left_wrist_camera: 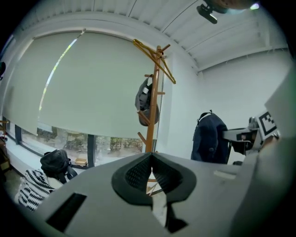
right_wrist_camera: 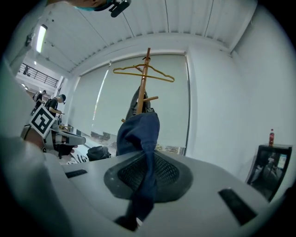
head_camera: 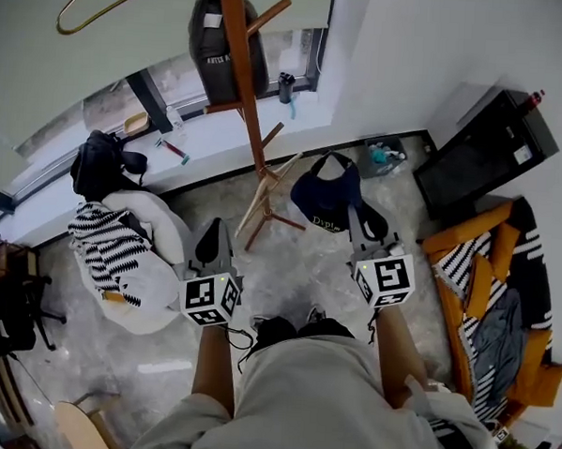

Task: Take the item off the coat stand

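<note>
The wooden coat stand [head_camera: 251, 105] rises by the window with a dark grey backpack [head_camera: 209, 39] on a peg and a gold hanger [head_camera: 103, 3] at its top. My right gripper [head_camera: 357, 216] is shut on the strap [right_wrist_camera: 147, 180] of a navy blue bag [head_camera: 326, 199]. The bag hangs off the jaws, to the right of the stand and clear of it. In the right gripper view the navy bag [right_wrist_camera: 138, 132] bunches in front of the stand [right_wrist_camera: 143, 83]. My left gripper [head_camera: 211, 234] is shut and empty, level with the stand's feet. The left gripper view shows the navy bag [left_wrist_camera: 210, 139] right of the stand [left_wrist_camera: 152, 115].
A white beanbag with a striped cloth [head_camera: 120, 248] lies at the left, and a black bag [head_camera: 101, 163] sits on the windowsill. An orange sofa [head_camera: 493, 305] and a black cabinet [head_camera: 487, 150] line the right wall. A small bin [head_camera: 383, 159] stands in the corner.
</note>
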### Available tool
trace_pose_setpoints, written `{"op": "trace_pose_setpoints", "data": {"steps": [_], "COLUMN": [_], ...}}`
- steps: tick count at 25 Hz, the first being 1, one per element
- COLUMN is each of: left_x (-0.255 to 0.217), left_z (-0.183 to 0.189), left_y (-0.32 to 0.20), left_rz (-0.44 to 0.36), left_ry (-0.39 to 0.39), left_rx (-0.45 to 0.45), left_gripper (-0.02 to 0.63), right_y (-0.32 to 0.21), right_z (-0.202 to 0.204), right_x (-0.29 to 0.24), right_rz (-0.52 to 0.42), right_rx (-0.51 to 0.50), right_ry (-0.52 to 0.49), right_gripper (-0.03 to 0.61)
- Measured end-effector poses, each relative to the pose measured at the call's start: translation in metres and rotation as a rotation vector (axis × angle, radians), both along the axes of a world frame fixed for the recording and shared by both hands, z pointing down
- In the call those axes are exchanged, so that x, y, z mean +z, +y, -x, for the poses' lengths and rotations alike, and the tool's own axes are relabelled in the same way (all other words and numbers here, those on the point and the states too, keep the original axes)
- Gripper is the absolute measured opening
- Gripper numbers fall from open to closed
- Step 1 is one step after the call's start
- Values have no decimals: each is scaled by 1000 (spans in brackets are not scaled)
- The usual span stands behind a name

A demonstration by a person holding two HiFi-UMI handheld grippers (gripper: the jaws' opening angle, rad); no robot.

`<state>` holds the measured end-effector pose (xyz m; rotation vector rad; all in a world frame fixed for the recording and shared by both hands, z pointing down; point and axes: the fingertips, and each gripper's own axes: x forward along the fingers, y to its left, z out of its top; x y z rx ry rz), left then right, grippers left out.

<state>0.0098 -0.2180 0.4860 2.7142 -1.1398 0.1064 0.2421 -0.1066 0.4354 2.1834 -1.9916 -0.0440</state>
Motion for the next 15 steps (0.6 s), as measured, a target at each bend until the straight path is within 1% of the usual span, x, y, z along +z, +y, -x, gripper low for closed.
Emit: {"op": "trace_pose_setpoints", "data": {"steps": [4, 7, 11, 15], "left_x": [-14, -20, -26, -26], "left_z": [-38, -62, -84, -99], "left_y": [23, 40, 60, 84], "left_rz": [-27, -34, -46, -59], "left_ry": [0, -22, -41, -61], "left_rx": [57, 101, 116, 124], "left_gripper": [9, 9, 9, 9], "right_y": [32, 53, 71, 81], "right_z": [-29, -43, -56, -63], "right_x": [-1, -6, -6, 2], "right_rz": [-24, -53, -87, -93], "right_rx": [37, 52, 46, 27], "right_ry": [-14, -33, -55, -61], "right_gripper": [29, 28, 28, 28]}}
